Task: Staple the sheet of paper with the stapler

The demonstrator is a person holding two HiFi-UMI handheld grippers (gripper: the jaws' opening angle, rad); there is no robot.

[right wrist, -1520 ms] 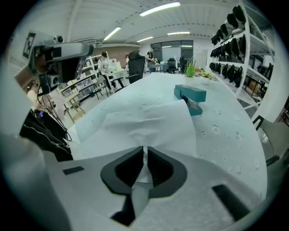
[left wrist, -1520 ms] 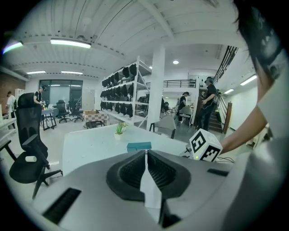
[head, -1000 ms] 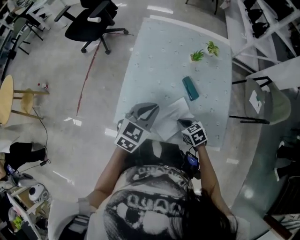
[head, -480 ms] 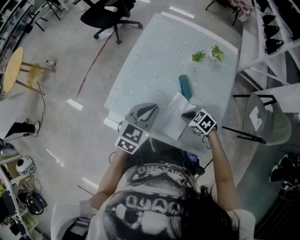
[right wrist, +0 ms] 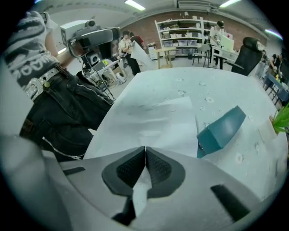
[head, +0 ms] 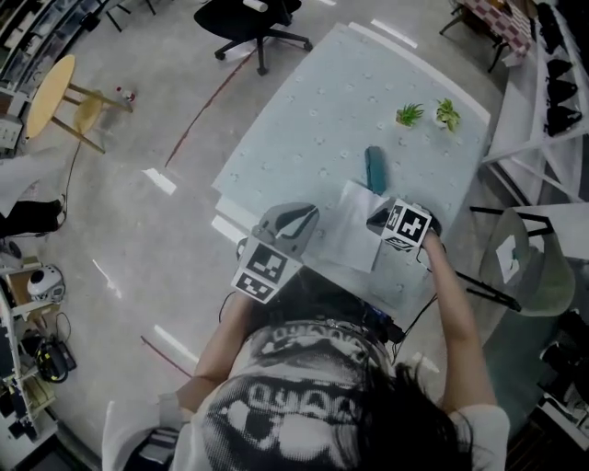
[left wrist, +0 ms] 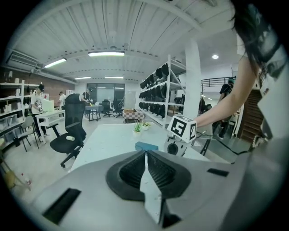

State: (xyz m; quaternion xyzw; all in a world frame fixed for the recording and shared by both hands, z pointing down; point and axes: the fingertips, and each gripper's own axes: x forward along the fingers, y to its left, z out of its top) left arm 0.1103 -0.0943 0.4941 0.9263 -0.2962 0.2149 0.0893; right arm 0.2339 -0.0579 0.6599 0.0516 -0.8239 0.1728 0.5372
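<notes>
The table (head: 313, 120) is pale with little specks, and it stands on a shiny grey floor (head: 120, 230) with a red line (head: 206, 115) on it. A black chair (head: 258, 17) is by the far end, and a round wood stool (head: 51, 89) is off to the side. The paper (head: 354, 230) lies flat near the edge by the person. The blue-green stapler (head: 375, 170) lies just beside the paper's far edge. Two small plants (head: 409, 114) sit farther back. The left claw (head: 306, 216) is beside the paper, clenched with nothing in it. The right claw (head: 375, 219) is at the paper's other side, also clenched and empty. Only the left gripper view shows tall shelves (left wrist: 158, 85), a white post (left wrist: 192, 85) and long ceiling lights (left wrist: 106, 53). The right gripper view shows the person's dark jeans (right wrist: 67, 117) and studded belt (right wrist: 40, 83) up close
</notes>
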